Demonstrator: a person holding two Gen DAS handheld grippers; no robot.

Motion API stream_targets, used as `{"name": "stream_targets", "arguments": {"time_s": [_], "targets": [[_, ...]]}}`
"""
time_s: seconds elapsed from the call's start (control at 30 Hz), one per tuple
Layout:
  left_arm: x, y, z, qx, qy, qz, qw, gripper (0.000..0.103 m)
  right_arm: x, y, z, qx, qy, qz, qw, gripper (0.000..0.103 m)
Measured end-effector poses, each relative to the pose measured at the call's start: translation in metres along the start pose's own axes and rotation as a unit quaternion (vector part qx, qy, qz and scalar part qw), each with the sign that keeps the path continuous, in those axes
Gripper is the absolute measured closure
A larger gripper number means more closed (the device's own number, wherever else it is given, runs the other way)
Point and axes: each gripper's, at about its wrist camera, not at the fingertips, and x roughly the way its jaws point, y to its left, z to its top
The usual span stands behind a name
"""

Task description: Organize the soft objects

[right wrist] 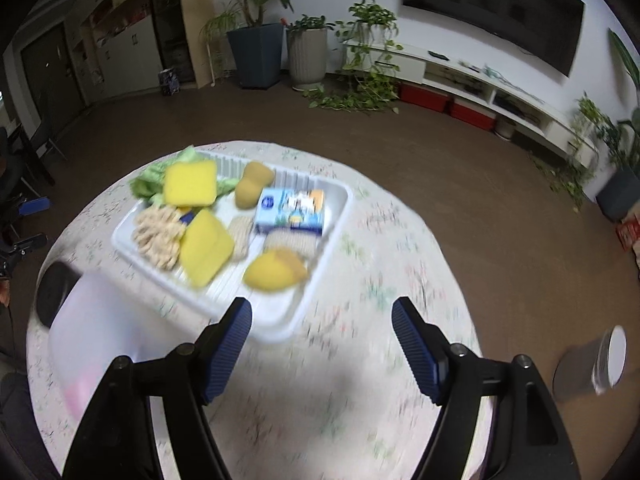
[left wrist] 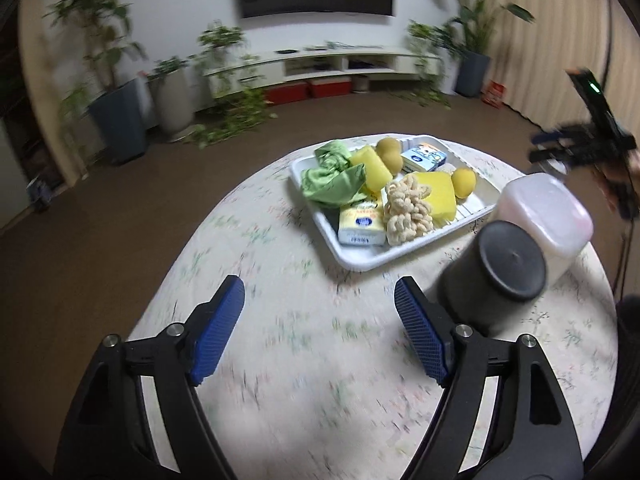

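The left gripper (left wrist: pixel 320 308) stands nearest its camera, blue pads apart and nothing between them, hovering above the flowered tablecloth (left wrist: pixel 256 360). The right gripper (right wrist: pixel 322 332) is likewise released and empty, poised over the near corner of the white tray (right wrist: pixel 280 326).

Just beyond the left gripper's right pad stands a black cylindrical container (left wrist: pixel 496 268), with a translucent plastic container (left wrist: pixel 548 216) touching or just behind it. Both appear closed or inverted; their contents cannot be determined.

Farther out, the tray holds the soft objects in a loose pile: a green cloth (left wrist: pixel 332 180), two yellow sponges (left wrist: pixel 436 196), a cream knitted item (left wrist: pixel 408 212), rounded tan sponges (left wrist: pixel 389 151) and two small cartons (left wrist: pixel 360 226).

Assessment: the task appears to be at or near its start. Every visible soft object lies in the tray, unsorted, and neither gripper holds anything. Selection, grasping and placement of each item remain.
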Motion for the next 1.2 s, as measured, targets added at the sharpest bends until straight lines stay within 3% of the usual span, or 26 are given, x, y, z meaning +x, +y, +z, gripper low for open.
{"name": "stream_targets", "arguments": {"time_s": [0.17,0.23,0.37,0.53,0.67,0.97,1.2], "targets": [[-0.043,-0.021,-0.026,-0.058,-0.024,0.045,0.997,0.026,-0.033,0.011,-0.046,0.032,-0.009,-0.011,0.999,0.027],[-0.058,-0.032,-0.036,-0.075,-0.035,0.059,0.9948,0.025,-0.046,0.017,-0.062,0.044,-0.016,-0.009,0.999,0.022],[-0.083,-0.06,-0.055,-0.112,-0.06,0.087,0.9881,0.013,-0.072,0.039,-0.099,0.079,-0.026,0.002,0.997,0.017],[-0.104,-0.099,-0.076,-0.159,-0.078,0.09,0.9799,0.008,-0.103,0.081,-0.137,0.112,-0.054,-0.002,0.992,0.002],[-0.125,-0.129,-0.084,-0.186,-0.111,0.08,0.973,0.006,-0.13,0.124,-0.155,0.108,-0.098,-0.028,0.989,0.0],[-0.15,-0.178,-0.093,-0.132,-0.126,0.11,0.9769,0.006,-0.175,0.186,-0.178,0.056,-0.158,-0.09,0.982,0.0],[-0.161,-0.182,-0.097,-0.144,-0.132,0.143,0.9704,0.006,-0.189,0.192,-0.184,0.065,-0.183,-0.108,0.975,0.0]]}}
